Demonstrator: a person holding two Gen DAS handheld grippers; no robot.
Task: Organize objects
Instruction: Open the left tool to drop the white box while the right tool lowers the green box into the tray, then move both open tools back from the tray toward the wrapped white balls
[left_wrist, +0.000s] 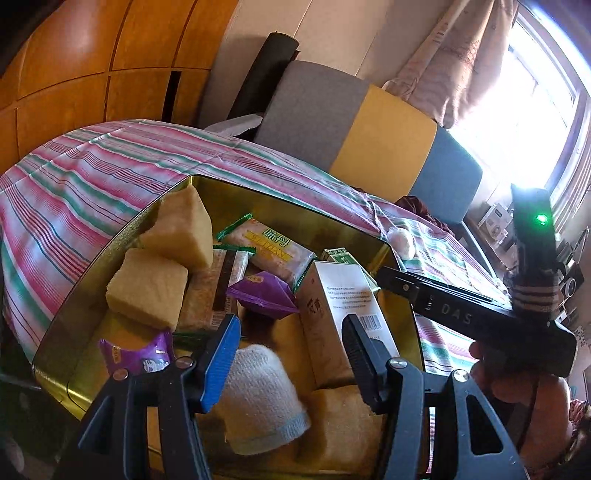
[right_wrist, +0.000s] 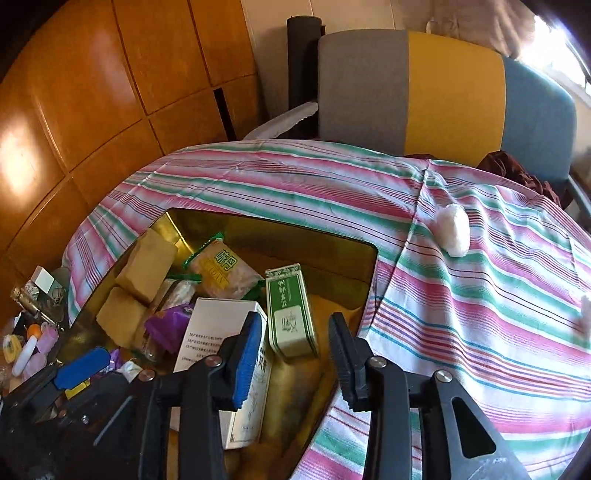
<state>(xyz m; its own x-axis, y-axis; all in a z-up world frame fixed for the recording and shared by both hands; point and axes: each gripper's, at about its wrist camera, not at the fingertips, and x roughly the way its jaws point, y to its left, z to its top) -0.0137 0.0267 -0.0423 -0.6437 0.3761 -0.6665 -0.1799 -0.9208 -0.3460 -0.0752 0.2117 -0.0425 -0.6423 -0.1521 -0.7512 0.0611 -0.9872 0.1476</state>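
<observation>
My left gripper (left_wrist: 291, 354) jaws spread over white sock (left_wrist: 258, 398) | right gripper (right_wrist: 295, 354) jaws spread, nothing pinched, above green box (right_wrist: 290, 314) in gold tin (right_wrist: 280, 225)

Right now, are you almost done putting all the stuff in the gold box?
Mostly. The gold tin already holds sponge blocks, snack packets, a white box, a green box and a white sock. Both grippers, left and right, are open and hold nothing. A white ball still lies out on the striped cloth.
</observation>
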